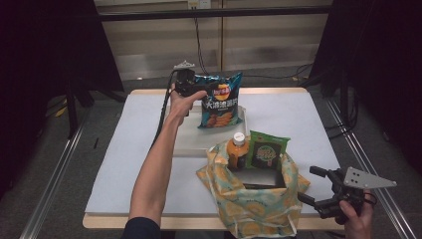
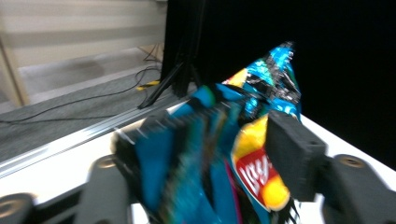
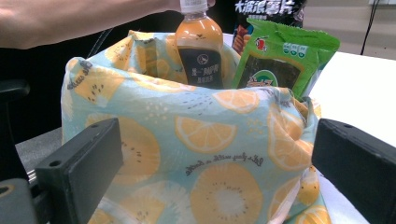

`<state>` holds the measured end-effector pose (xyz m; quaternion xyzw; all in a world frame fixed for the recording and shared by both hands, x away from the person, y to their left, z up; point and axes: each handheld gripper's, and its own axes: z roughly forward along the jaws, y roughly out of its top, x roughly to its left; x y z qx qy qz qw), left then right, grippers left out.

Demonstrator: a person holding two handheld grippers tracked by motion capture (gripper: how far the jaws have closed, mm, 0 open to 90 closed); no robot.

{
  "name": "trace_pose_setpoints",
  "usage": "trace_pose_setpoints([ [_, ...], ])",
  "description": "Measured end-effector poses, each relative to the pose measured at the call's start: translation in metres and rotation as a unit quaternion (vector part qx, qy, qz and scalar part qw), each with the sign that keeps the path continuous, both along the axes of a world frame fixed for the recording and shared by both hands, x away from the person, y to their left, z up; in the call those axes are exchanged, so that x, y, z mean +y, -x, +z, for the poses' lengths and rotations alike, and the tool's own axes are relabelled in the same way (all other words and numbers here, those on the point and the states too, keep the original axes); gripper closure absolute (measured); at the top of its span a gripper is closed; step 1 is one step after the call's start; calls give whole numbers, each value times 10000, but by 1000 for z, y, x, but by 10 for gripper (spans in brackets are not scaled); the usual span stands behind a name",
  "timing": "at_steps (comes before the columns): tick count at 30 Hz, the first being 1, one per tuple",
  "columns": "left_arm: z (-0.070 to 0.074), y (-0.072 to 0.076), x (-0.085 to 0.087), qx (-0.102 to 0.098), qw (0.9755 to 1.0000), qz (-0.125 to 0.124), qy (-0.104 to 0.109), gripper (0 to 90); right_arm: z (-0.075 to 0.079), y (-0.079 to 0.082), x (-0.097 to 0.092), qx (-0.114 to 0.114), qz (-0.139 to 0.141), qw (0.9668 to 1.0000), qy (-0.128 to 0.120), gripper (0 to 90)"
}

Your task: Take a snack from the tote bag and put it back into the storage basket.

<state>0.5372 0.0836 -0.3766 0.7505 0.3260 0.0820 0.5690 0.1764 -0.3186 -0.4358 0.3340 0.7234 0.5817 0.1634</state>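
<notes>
A blue chip bag point(image 1: 221, 102) stands upright in the far end of a white tray point(image 1: 189, 142). My left gripper point(image 1: 204, 90) is at the bag's upper left corner. In the left gripper view the chip bag point(image 2: 243, 154) sits between the jaws of my left gripper point(image 2: 210, 158), which stand wide apart; that view is blurred. A fruit-print cloth bag point(image 1: 254, 204) holds an orange drink bottle point(image 1: 238, 149) and a green snack packet point(image 1: 266, 149). My right gripper point(image 1: 307, 183) is open just right of the cloth bag point(image 3: 210, 154), with nothing between its jaws.
The white table point(image 1: 129, 159) has bare room on its left and far right. The cloth bag stands at the near edge. Metal rails run along both sides of the table, and cables lie on the floor behind it.
</notes>
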Motion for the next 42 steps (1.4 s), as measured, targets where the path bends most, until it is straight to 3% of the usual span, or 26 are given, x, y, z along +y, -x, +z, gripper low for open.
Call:
trace_pose_setpoints([
  [2, 1, -2, 4, 26, 9999, 93, 52, 277, 0, 0, 0, -14, 2, 10000, 8, 16],
  [4, 2, -1, 9, 55, 9998, 166, 47, 266, 0, 0, 0, -15, 22, 10000, 15, 16],
  [5, 1, -1, 10, 90, 9996, 224, 157, 236, 0, 0, 0, -18, 21, 10000, 13, 16],
  [6, 1, 0, 13, 67, 9998, 190, 37, 226, 0, 0, 0, -9, 10, 10000, 4, 16],
  [9, 0, 2, 18, 111, 9996, 241, 42, 183, 0, 0, 0, 14, 29, 10000, 27, 16],
  [11, -1, 4, 22, 60, 9997, 232, -94, 169, 0, 0, 1, 11, 30, 10000, 42, 18],
  [15, -1, 7, 32, 94, 9994, 319, -44, 126, 0, -1, 1, 18, 21, 10000, 48, 18],
  [18, -1, 10, 37, 90, 9993, 366, -74, 127, 0, -1, 1, 16, 9, 10000, 51, 18],
  [19, -2, 11, 38, 101, 9992, 387, 8, 127, 0, 0, 1, 16, 12, 10000, 50, 18],
  [22, -2, 16, 44, 63, 9995, 297, -4, 133, 0, -1, 2, 7, 21, 10000, 62, 18],
  [24, -1, 22, 48, -3, 9994, 307, 154, 122, 0, 0, 2, 17, 28, 10000, 57, 18],
  [26, -1, 27, 50, -112, 9995, 304, 43, 137, 0, 0, 2, 24, 25, 10000, 50, 18],
  [29, -2, 31, 53, -74, 9995, 303, 29, 133, -1, -1, 1, 30, 25, 10000, 57, 18],
  [32, -3, 35, 55, 17, 9998, 164, -117, 198, 0, -1, 2, 22, 22, 10000, 53, 18],
  [34, -5, 40, 52, 17, 9996, -22, -268, 304, 0, -1, 2, 26, 19, 10000, 60, 18],
  [36, -9, 43, 49, 183, 9990, -351, -202, 346, 0, -1, 2, 20, 9, 10000, 79, 18],
  [38, -11, 46, 46, 175, 9986, -398, -300, 446, 0, -1, 2, 9, -16, 10000, 78, 18],
  [39, -19, 49, 40, 218, 9973, -641, -290, 516, 0, -1, 2, 15, -17, 10000, 76, 18],
  [42, -34, 52, 31, 340, 9947, -860, -451, 666, 0, 0, 2, 19, -20, 10000, 72, 18],
])
